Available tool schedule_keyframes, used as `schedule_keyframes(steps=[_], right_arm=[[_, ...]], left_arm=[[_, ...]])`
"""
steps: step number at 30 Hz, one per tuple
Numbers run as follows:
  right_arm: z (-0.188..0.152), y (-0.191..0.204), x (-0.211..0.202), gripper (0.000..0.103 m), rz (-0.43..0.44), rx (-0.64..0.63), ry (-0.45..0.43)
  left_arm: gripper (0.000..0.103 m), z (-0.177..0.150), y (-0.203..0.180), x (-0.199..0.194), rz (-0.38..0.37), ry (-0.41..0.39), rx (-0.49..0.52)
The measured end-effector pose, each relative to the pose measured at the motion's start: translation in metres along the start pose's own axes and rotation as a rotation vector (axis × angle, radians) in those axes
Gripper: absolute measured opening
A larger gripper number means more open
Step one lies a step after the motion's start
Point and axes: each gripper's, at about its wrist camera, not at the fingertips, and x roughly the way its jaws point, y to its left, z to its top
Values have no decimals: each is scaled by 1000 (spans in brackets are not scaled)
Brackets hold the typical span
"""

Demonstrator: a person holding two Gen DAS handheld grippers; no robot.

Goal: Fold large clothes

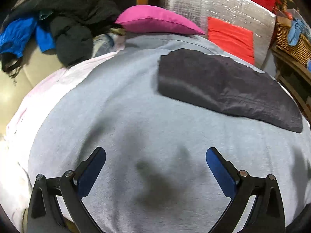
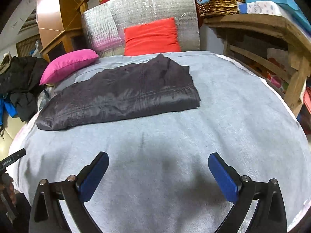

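The dark garment (image 2: 120, 93) is lying folded flat toward the far edge of the grey-covered bed (image 2: 233, 120). The left gripper (image 1: 155, 167) and right gripper (image 2: 158, 171) are hovering with fingers wide, gripping nothing. For the next garment, both should be reaching toward the clothes pile (image 1: 64, 25) off the bed's far left corner.

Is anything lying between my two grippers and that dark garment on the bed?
Nothing visible. Only bare grey sheet lies between the open right gripper or left gripper and the dark garment. The pink pillow sits beyond it.
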Motion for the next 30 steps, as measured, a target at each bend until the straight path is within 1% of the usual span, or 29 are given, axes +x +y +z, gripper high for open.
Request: schedule_keyframes(steps=[4, 6, 7, 10, 17, 30], right_arm=[[-11, -6, -2, 103, -33, -1, -41], [-18, -8, 2, 103, -52, 1, -30], [-19, -9, 2, 103, -47, 5, -27], [-18, -8, -3, 103, -37, -2, -58], [-24, 0, 7, 103, -42, -30, -32], [-27, 2, 7, 103, -57, -38, -40]], left_arm=[[102, -3, 8, 3, 1, 17, -45], [102, -5, 8, 5, 2, 30, -49], [102, -5, 8, 7, 9, 38, -50], [102, -7, 6, 8, 13, 43, -47], [102, -10, 5, 10, 16, 66, -44], [102, -11, 4, 9, 20, 54, -42]])
